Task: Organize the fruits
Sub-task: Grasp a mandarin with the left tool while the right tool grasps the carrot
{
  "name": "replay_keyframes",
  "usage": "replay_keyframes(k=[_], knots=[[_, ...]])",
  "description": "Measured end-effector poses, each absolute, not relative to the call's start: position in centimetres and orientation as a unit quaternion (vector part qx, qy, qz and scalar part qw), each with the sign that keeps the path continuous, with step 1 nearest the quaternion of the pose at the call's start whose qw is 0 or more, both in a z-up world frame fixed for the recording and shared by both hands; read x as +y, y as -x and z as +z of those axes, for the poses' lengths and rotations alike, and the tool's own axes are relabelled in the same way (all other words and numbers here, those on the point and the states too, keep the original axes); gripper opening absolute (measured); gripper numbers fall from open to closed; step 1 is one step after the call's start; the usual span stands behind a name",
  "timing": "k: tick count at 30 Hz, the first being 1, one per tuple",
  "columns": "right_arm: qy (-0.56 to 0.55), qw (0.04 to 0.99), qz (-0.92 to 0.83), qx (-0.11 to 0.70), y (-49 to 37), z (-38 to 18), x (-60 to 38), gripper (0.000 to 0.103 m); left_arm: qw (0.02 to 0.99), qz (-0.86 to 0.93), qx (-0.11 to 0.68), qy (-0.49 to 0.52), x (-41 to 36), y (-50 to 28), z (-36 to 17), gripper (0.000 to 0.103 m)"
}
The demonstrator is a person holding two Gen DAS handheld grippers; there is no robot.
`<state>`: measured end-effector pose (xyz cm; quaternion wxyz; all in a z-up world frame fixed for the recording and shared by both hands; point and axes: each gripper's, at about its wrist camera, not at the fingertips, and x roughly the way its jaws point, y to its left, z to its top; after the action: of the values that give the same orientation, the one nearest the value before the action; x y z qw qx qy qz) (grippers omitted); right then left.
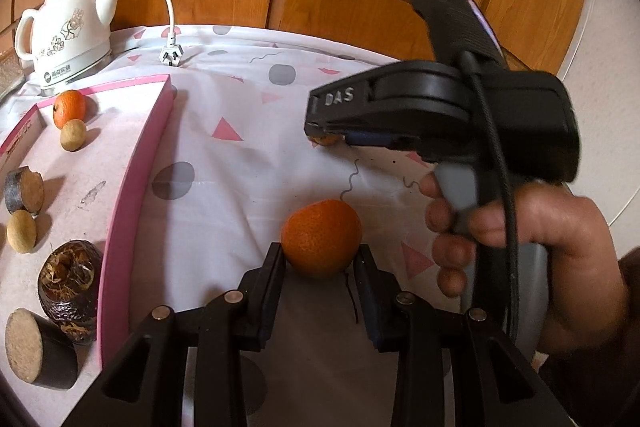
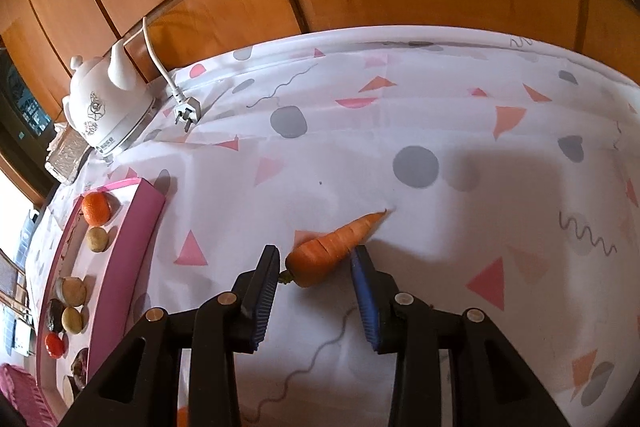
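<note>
Both hand-held grippers loaded, tangerine and carrot, tray's waiting on the left

From my left feed the tangerine (image 1: 321, 237) sits pinched in the left hand-held gripper (image 1: 320, 259), pads on both sides of it, just over the patterned tabletop (image 1: 240, 163), so I'd call that a firm grasp ready to carry. The pink tray (image 1: 132, 195) is off at 9 o'clock with another tangerine, some round brown fruits and dark cut pieces lined up inside, which is probably why mine is heading that way. At 2 o'clock the right hand-held gripper (image 1: 320, 137) hangs with something orange under its tip. Its own feed shows the carrot (image 2: 332, 251) clamped near the thick end, tip pointing to 1 o'clock. White kettle (image 1: 66, 31) sits far back, out of the way.
</note>
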<state>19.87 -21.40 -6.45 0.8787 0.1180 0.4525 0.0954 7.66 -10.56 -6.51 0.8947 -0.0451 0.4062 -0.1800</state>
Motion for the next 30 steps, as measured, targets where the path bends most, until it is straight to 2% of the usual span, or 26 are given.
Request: replay_keyframes(k=[7, 11, 30], knots=[[-0.075, 0.890, 0.095, 0.440, -21.0, -6.3, -20.2, 0.035, 0.894, -0.183, 0.406, 0.048, -10.4, -7.7, -6.4, 0.036], [-0.057, 0.894, 0.096, 0.434, -20.9, -6.1, -20.4, 0.022, 0.894, -0.183, 0.405, 0.050, -10.2, -7.6, -6.4, 0.036], [-0.007, 0.896, 0.080, 0.436, -10.8, -6.1, -23.4, 0.021, 0.894, -0.179, 0.410, 0.040, -10.4, -8.0, -6.0, 0.035]])
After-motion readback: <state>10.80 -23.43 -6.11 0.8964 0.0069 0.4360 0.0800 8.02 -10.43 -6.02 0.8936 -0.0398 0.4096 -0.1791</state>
